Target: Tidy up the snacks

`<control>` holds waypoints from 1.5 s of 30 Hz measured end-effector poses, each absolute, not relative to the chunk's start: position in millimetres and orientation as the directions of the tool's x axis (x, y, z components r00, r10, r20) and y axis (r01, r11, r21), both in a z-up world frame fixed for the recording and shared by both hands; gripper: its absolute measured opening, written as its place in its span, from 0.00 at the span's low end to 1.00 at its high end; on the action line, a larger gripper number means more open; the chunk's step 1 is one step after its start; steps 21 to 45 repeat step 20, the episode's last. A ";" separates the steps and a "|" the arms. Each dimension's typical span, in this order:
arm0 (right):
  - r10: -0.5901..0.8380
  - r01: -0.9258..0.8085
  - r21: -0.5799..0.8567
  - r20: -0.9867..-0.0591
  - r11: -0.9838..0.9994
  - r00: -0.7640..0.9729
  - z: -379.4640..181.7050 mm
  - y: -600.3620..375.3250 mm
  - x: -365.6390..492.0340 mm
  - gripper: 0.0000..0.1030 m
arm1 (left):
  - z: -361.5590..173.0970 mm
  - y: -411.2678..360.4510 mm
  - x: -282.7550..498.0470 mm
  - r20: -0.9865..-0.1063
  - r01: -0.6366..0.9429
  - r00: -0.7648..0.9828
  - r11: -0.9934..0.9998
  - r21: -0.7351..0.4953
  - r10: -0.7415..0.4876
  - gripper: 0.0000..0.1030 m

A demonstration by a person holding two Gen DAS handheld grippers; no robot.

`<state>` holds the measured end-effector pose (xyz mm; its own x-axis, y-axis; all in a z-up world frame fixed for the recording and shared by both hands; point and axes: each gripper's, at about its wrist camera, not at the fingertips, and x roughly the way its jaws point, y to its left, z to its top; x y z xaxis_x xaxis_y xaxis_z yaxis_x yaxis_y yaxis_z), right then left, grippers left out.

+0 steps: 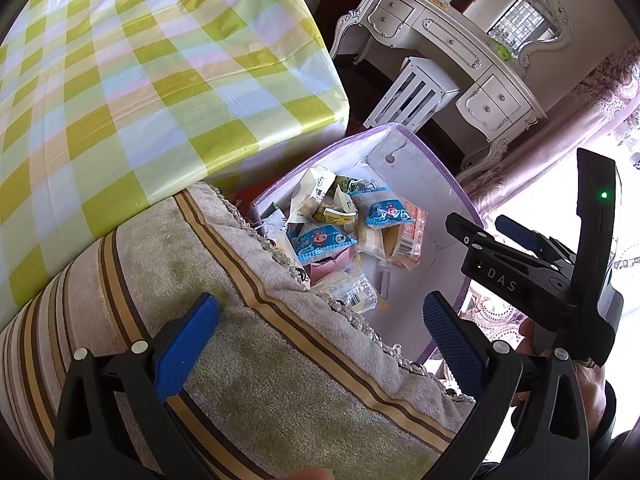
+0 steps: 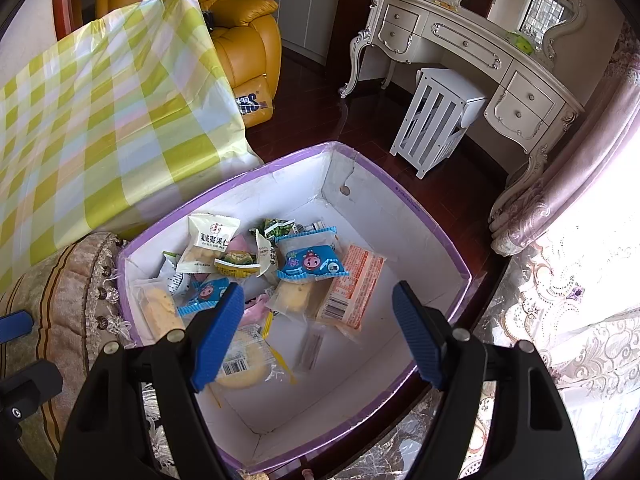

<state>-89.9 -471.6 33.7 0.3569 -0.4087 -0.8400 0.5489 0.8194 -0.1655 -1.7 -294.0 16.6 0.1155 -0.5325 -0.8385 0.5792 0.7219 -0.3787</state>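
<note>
Right wrist view: the right tongs (image 2: 318, 336) hang apart, empty, over the snack packets (image 2: 308, 264) in the purple-rimmed box (image 2: 436, 224); the left tongs (image 1: 320, 344) gape over a striped cushion (image 1: 260, 360).

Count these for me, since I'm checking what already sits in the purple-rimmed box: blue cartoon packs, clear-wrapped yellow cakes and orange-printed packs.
Blue cartoon packs: 2
Clear-wrapped yellow cakes: 3
Orange-printed packs: 1
Total: 6
The other packets overlap too much for a sure count.
</note>
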 end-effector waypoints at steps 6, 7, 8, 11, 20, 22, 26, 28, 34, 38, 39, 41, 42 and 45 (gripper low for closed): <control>-0.407 0.551 -0.163 -0.841 0.818 0.355 33.0 -473.0 -91.2 0.74 | 16.1 -295.2 -2.9 -0.838 0.584 0.121 0.721 -0.374 -0.533 0.96; -0.406 0.552 -0.162 -0.842 0.818 0.354 32.4 -473.4 -91.8 0.74 | 16.7 -295.8 -4.0 -0.836 0.589 0.128 0.719 -0.369 -0.534 0.96; -0.404 0.554 -0.160 -0.844 0.817 0.353 31.7 -474.5 -92.6 0.74 | 17.2 -297.4 -5.2 -0.835 0.599 0.132 0.714 -0.362 -0.534 0.96; -0.398 0.559 -0.150 -0.847 0.815 0.352 30.7 -476.9 -93.5 0.74 | 20.2 -301.2 -7.3 -0.832 0.622 0.127 0.696 -0.358 -0.541 0.96; -0.151 0.317 0.028 -0.836 0.948 0.527 69.9 -384.4 -53.4 0.82 | 51.2 -168.4 13.7 -0.845 0.318 0.422 0.926 -0.202 -0.330 0.96; -0.151 0.317 0.028 -0.836 0.948 0.527 69.9 -384.4 -53.4 0.82 | 51.2 -168.4 13.7 -0.845 0.318 0.422 0.926 -0.202 -0.330 0.96; -0.151 0.317 0.028 -0.836 0.948 0.527 69.9 -384.4 -53.4 0.82 | 51.2 -168.4 13.7 -0.845 0.318 0.422 0.926 -0.202 -0.330 0.96; -0.151 0.317 0.028 -0.836 0.948 0.527 69.9 -384.4 -53.4 0.82 | 51.2 -168.4 13.7 -0.845 0.318 0.422 0.926 -0.202 -0.330 0.96; -0.151 0.317 0.028 -0.836 0.948 0.527 69.9 -384.4 -53.4 0.82 | 51.2 -168.4 13.7 -0.845 0.318 0.422 0.926 -0.202 -0.330 0.96; -0.151 0.317 0.028 -0.836 0.948 0.527 69.9 -384.4 -53.4 0.82 | 51.2 -168.4 13.7 -0.845 0.318 0.422 0.926 -0.202 -0.330 0.96; -0.151 0.317 0.028 -0.836 0.948 0.527 69.9 -384.4 -53.4 0.82 | 51.2 -168.4 13.7 -0.845 0.318 0.422 0.926 -0.202 -0.330 0.96; -0.151 0.317 0.028 -0.836 0.948 0.527 69.9 -384.4 -53.4 0.82 | 51.2 -168.4 13.7 -0.845 0.318 0.422 0.926 -0.202 -0.330 0.96; -0.151 0.317 0.028 -0.836 0.948 0.527 69.9 -384.4 -53.4 0.82 | 51.2 -168.4 13.7 -0.845 0.318 0.422 0.926 -0.202 -0.330 0.96; -0.151 0.317 0.028 -0.836 0.948 0.527 69.9 -384.4 -53.4 0.82 | 51.2 -168.4 13.7 -0.845 0.318 0.422 0.926 -0.202 -0.330 0.96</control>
